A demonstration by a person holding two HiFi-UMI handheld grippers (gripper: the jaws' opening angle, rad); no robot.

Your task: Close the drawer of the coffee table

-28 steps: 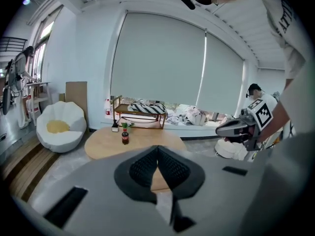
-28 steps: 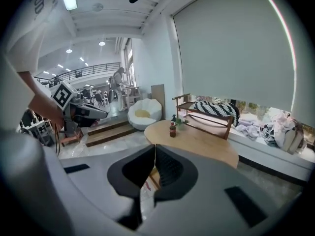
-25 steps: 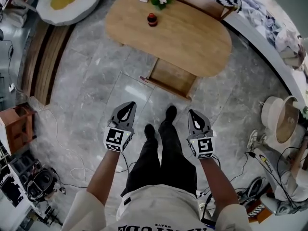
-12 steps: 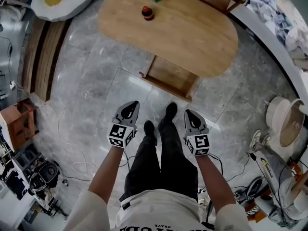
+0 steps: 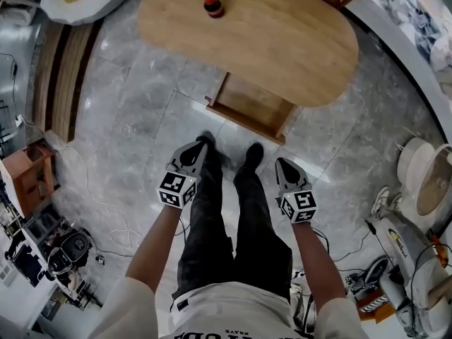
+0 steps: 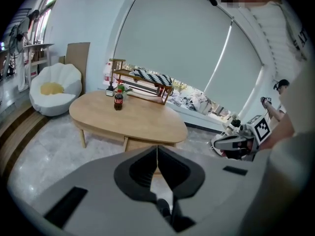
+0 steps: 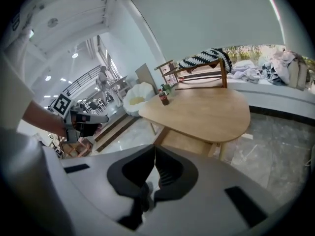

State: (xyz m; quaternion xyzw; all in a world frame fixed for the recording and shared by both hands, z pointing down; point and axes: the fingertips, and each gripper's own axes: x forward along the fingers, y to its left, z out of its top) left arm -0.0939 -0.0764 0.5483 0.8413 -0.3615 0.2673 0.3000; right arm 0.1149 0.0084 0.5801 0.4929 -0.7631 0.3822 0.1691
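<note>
I see drawer (image 5: 253,104) pulled out under coffee table (image 5: 282,41), upper centre of head view, bare wood bottom showing. Left gripper (image 5: 198,147), right gripper (image 5: 281,164) mid-frame, both jaw pairs pressed together, clear of drawer.

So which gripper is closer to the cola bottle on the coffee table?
Left. The left gripper is almost straight below the cola bottle in the head view, short of the coffee table; the right gripper is lower and off to the right.
</note>
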